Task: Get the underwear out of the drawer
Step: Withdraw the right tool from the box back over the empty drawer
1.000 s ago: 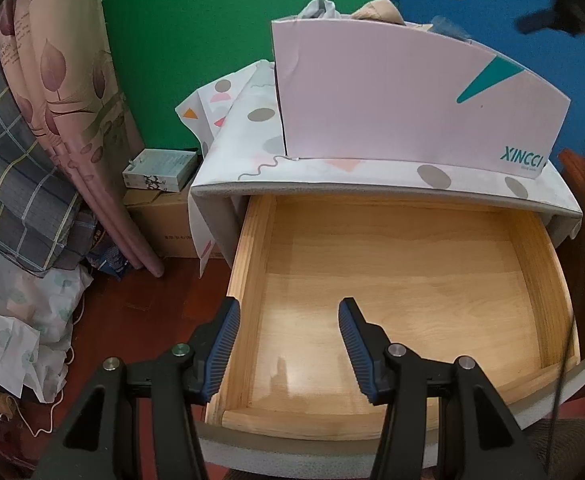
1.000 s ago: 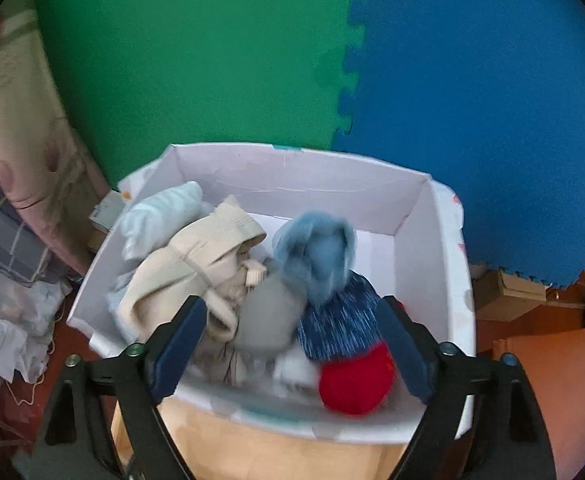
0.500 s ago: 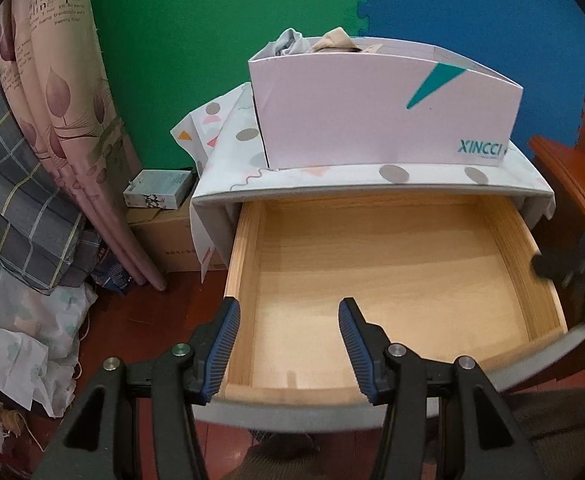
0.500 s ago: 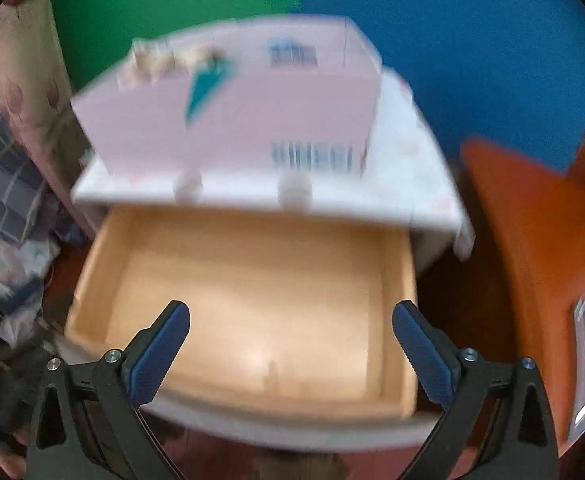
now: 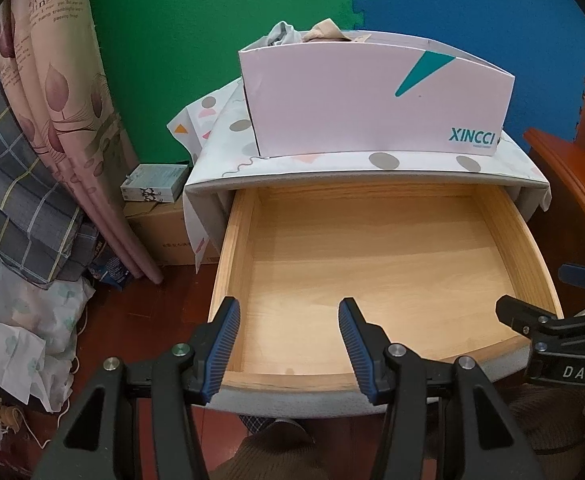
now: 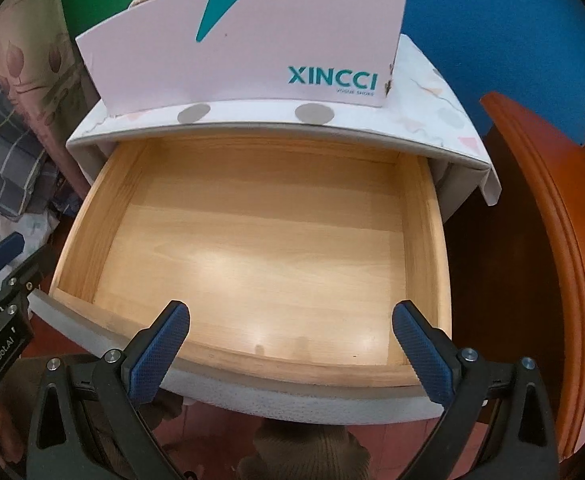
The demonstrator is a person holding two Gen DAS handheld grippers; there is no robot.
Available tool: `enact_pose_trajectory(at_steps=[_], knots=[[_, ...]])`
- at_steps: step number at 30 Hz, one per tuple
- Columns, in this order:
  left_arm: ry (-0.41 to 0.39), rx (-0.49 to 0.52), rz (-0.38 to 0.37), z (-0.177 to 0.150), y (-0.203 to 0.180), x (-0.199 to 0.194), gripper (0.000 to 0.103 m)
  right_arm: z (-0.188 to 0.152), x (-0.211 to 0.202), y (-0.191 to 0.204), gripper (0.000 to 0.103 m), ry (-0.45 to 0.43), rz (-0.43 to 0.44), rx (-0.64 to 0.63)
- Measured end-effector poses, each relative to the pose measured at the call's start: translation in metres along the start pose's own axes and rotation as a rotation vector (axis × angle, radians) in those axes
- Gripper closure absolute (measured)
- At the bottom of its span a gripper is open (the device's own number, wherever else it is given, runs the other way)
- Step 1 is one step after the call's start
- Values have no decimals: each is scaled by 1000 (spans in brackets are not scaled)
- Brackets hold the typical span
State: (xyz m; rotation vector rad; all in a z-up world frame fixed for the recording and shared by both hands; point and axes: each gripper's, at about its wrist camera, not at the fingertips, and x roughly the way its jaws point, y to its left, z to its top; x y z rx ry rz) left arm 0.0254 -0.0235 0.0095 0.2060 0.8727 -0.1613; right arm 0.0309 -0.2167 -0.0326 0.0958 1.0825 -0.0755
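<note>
Bedside drawer [image 6: 252, 240] pulled out, bare wood | both jaws released above it | underwear [image 5: 304, 34] in box

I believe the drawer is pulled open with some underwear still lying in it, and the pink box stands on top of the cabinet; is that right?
Not quite. The drawer is pulled open, but it is bare: the right wrist view shows only its wooden bottom, and no underwear. The pink box does stand on top of the cabinet.
</note>
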Motion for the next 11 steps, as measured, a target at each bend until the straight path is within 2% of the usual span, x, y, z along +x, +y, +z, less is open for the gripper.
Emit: enact_pose_trajectory(at_steps=[11], knots=[[-5,12,3,0,-5,0,51,0,4,8,3,19,-21,-44]])
